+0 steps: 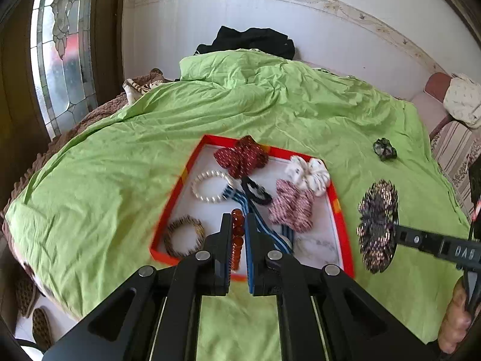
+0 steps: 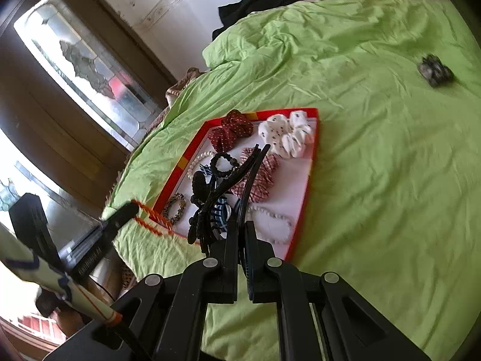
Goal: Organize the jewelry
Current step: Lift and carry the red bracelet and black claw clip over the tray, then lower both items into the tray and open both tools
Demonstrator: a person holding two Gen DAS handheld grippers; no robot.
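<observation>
Left gripper (image 1: pixel 238 225) clenched on an amber bead bracelet (image 1: pixel 237 237) above the red-rimmed tray's (image 1: pixel 168 210) near edge, right gripper (image 2: pixel 241 231) clamped on a sequined dark scrunchie (image 1: pixel 377 225) beside the tray, wide green sheet (image 1: pixel 105 180) all around, small dark scrunchie (image 1: pixel 384 149) lying well apart

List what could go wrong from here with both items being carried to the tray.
1. The amber bead bracelet hangs loosely from the left hand-held gripper; it may slip before reaching the red tray.
2. The dark sequined hair piece in the right hand-held gripper may snag items crowding the tray.
</observation>
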